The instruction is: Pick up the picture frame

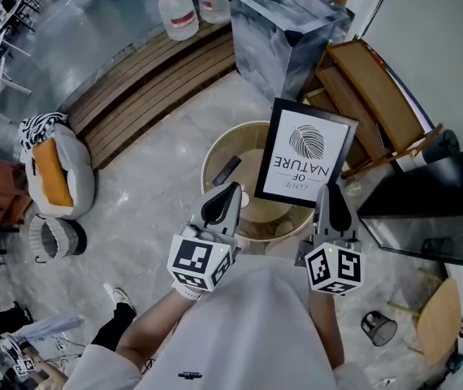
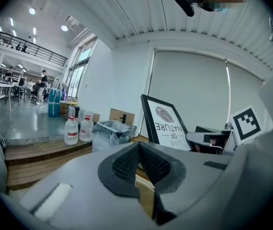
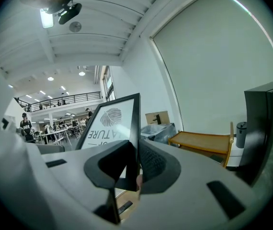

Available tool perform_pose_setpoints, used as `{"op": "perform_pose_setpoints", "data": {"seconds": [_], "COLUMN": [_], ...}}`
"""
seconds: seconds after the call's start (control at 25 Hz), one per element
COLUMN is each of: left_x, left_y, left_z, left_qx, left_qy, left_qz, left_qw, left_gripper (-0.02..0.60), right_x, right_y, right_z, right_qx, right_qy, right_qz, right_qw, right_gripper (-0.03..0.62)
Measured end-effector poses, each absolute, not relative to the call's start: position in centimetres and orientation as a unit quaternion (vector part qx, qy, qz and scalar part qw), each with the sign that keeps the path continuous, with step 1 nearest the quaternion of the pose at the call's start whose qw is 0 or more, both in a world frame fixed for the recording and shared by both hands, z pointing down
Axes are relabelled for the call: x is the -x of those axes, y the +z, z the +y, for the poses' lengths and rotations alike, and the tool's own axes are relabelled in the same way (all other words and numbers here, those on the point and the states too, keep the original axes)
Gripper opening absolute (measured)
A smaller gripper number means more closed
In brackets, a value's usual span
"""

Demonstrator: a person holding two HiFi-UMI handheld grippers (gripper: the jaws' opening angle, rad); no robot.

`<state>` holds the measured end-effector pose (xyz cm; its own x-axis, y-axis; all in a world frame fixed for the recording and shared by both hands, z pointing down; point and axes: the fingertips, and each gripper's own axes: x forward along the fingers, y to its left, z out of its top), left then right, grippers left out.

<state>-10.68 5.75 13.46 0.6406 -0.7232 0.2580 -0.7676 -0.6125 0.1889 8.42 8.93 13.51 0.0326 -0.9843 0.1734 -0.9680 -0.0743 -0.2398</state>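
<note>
The picture frame (image 1: 306, 154) is black-edged with a white print of a fingerprint and lettering. It hangs tilted above the round wooden table (image 1: 215, 157). My right gripper (image 1: 330, 190) is shut on its lower right corner. In the right gripper view the frame (image 3: 110, 121) stands edge-on, its black edge pinched between the pads of the right gripper (image 3: 137, 146). My left gripper (image 1: 230, 190) hovers over the table's near rim, left of the frame and apart from it. In the left gripper view the left gripper (image 2: 139, 145) has its jaws together on nothing, with the frame (image 2: 167, 123) ahead to the right.
A black remote (image 1: 226, 170) lies on the table. Behind it stand a marble-patterned box (image 1: 284, 31) and two water jugs (image 1: 179, 10). Wooden panels (image 1: 369, 96) lean at the right, above a black screen (image 1: 434, 218). A cushion bed (image 1: 53, 173) sits at the left on the floor.
</note>
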Motion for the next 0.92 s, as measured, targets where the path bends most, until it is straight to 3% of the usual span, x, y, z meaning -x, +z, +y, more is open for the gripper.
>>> {"op": "perform_pose_setpoints", "data": {"seconds": [0.92], "left_x": [10.37], "left_y": [13.82], "left_z": [5.80], "left_qx": [-0.894], "left_qy": [0.081], "left_qz": [-0.418], "left_qw": [0.142], "left_gripper": [0.003], "right_x": [-8.53], "right_y": [13.68], "right_z": [8.72], "right_qx": [0.715], "right_qy": [-0.148], "right_qz": [0.683], "right_qw": [0.023], "right_gripper": [0.060]}}
